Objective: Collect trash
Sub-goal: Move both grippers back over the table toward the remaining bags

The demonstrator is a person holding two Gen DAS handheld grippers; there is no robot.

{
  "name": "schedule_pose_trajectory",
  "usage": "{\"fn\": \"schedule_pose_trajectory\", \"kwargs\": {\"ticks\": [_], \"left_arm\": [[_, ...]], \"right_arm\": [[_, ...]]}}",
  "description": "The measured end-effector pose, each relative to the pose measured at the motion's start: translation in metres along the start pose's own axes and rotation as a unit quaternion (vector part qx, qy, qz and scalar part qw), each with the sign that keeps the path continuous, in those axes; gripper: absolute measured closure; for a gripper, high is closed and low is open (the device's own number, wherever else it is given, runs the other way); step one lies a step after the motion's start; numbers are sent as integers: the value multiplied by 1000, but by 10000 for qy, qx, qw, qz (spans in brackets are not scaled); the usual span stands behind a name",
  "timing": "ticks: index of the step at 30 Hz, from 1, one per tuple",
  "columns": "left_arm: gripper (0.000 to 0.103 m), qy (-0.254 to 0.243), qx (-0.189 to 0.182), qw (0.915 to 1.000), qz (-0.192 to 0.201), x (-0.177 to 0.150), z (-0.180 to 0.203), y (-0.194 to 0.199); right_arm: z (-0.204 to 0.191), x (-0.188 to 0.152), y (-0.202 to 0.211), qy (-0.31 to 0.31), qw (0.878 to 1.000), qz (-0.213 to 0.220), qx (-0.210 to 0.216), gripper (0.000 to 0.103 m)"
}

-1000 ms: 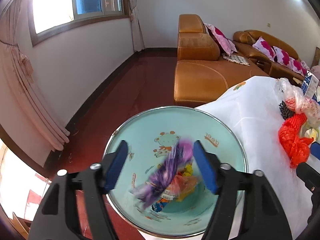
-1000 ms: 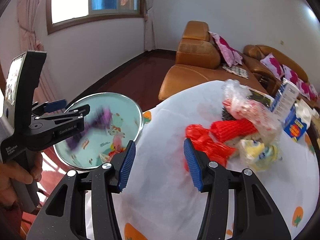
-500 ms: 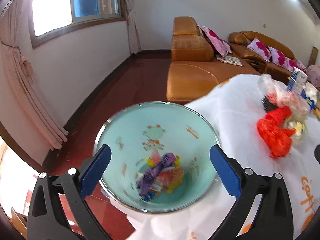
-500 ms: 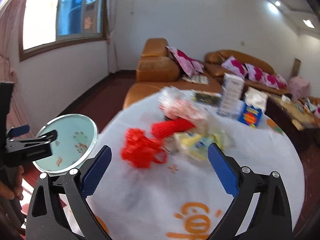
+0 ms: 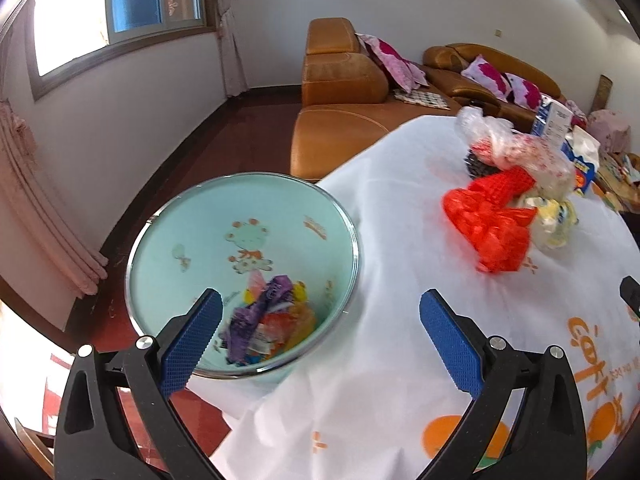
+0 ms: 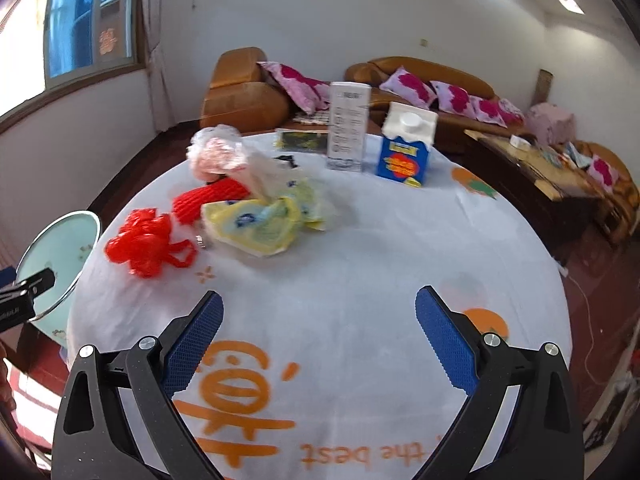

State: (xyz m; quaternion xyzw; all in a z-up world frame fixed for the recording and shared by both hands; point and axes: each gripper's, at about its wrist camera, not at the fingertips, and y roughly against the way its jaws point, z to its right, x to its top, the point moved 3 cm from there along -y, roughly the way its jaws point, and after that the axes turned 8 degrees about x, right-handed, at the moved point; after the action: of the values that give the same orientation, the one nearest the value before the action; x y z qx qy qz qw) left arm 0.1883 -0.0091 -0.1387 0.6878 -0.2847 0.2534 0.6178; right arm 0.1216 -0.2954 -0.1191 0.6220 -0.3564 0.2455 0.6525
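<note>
Wrappers (image 5: pixel 266 322) already lie in the bin (image 5: pixel 240 184) beside the table (image 6: pixel 360 272). Red bag (image 6: pixel 146 242), red net (image 6: pixel 212 196) and yellow bag (image 6: pixel 256 228) remain on the table, near the bin. Left gripper (image 5: pixel 320 336) and right gripper (image 6: pixel 320 338) have just opened wide, both empty.

A round table (image 6: pixel 360 264) under a white cloth printed with orange fruit and lettering carries a loose cluster of litter toward its far left side: a crumpled red plastic bag (image 6: pixel 146 242), a red foam net sleeve (image 6: pixel 210 198) just behind it, a yellowish printed bag (image 6: pixel 260 226) touching the sleeve, and a clear bag with pink contents (image 6: pixel 218 152) (its contents too blurred to name). Farther back stand a tall white box (image 6: pixel 348 126) and a blue-and-white carton (image 6: pixel 406 146), with a flat dark packet (image 6: pixel 300 141) beside them.
</note>
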Motion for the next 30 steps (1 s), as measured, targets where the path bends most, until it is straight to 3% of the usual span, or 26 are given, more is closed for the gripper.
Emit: {"fn": "schedule_pose_trajectory", "kwargs": {"ticks": [7, 13, 17, 24, 30], "left_arm": [[6, -35, -252, 9997, 9, 5, 21, 3], [6, -199, -298, 9992, 154, 17, 42, 8], [6, -250, -383, 9985, 303, 30, 60, 9], [8, -250, -542, 9979, 257, 45, 95, -7], [25, -103, -814, 9966, 42, 48, 116, -26]], "right_arm": [[21, 2, 1, -76, 9998, 79, -148, 10], [40, 3, -1, -102, 9994, 72, -334, 26], [54, 1, -4, -284, 9991, 5, -301, 43], [65, -2, -7, -470, 9986, -23, -223, 44], [69, -2, -9, -567, 9983, -53, -150, 44]]}}
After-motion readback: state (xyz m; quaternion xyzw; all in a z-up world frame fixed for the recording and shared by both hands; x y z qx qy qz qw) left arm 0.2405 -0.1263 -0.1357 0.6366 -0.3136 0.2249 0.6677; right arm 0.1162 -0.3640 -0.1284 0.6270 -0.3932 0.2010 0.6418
